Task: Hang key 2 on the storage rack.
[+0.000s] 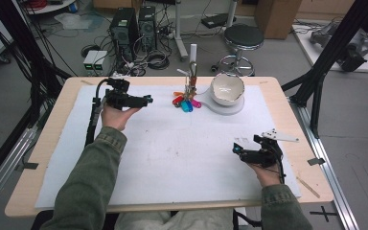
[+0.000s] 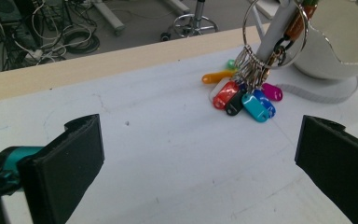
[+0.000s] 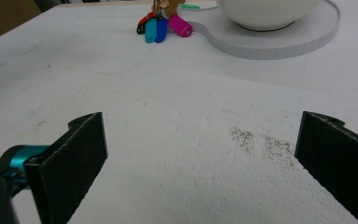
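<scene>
A bunch of coloured key tags (image 1: 186, 102) on metal rings hangs from an upright white post (image 1: 193, 51) and rests on the white board at the table's far middle. Beside it a white bowl (image 1: 227, 88) with a jagged rim sits on a round white base (image 1: 232, 108). My left gripper (image 1: 148, 100) lies left of the tags and points toward them; its jaws stand wide open and empty (image 2: 200, 135), with the tags (image 2: 244, 97) and bowl (image 2: 340, 42) ahead. My right gripper (image 1: 237, 148) rests open and empty at the near right (image 3: 200, 135), with the tags (image 3: 161, 25) and base (image 3: 279, 42) far ahead.
A white foam board (image 1: 172, 158) covers most of the wooden table (image 1: 52, 143). Grey specks mark the board ahead of the right gripper's jaws (image 3: 261, 140). Beyond the far edge stand a stool (image 1: 243, 38), computer towers (image 1: 124, 28) and floor cables. Black frame struts (image 1: 326, 62) rise at both sides.
</scene>
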{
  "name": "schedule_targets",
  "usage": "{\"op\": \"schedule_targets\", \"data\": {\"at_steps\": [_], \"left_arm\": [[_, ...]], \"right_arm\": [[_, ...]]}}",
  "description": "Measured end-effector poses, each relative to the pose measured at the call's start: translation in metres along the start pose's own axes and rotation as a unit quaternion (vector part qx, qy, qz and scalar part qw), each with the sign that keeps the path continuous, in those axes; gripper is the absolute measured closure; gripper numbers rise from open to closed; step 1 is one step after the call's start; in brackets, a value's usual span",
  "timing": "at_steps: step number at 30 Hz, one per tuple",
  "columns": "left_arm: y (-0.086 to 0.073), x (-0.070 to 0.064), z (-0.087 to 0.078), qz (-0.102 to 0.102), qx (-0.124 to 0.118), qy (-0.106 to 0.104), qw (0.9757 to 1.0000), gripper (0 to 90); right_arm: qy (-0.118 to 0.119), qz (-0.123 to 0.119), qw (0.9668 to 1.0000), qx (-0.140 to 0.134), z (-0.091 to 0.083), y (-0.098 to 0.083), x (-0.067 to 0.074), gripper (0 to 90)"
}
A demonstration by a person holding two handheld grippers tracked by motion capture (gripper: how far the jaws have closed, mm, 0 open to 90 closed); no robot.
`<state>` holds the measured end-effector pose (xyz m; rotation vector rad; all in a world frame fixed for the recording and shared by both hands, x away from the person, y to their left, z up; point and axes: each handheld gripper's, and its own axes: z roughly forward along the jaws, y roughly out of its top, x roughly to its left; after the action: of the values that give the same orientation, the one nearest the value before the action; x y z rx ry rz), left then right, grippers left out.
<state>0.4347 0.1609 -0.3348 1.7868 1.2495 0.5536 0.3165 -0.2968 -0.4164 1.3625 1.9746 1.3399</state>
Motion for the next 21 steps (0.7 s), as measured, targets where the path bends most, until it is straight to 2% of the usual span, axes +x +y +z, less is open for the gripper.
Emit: {"op": "schedule_targets", "data": {"at_steps": [5, 10, 14, 17, 21], "left_arm": [[-0.011, 0.003, -0.014, -0.004, -0.014, 0.005, 0.9999, 1.6], [-0.026, 0.009, -0.028, -0.003, -0.012, 0.010, 0.9999, 1.6], [-0.036, 0.013, -0.041, -0.003, -0.026, 0.011, 0.9996, 1.6], [-0.044, 0.016, -0.047, -0.005, -0.033, 0.004, 0.9994, 1.6], [-0.053, 0.018, -0.054, 0.000, -0.049, 0.007, 0.9988, 1.6]], "right_arm": [[-0.002, 0.000, 1.0000, -0.001, 0.000, 0.000, 0.000, 1.4], [-0.001, 0.001, 1.0000, 0.000, -0.001, 0.000, 0.000, 1.4], [-0.002, 0.002, 1.0000, -0.001, -0.001, 0.000, 0.000, 1.4], [-0.002, 0.001, 1.0000, -0.001, -0.001, 0.000, 0.000, 1.4], [-0.002, 0.000, 1.0000, 0.000, 0.000, 0.000, 0.000, 1.4]]}}
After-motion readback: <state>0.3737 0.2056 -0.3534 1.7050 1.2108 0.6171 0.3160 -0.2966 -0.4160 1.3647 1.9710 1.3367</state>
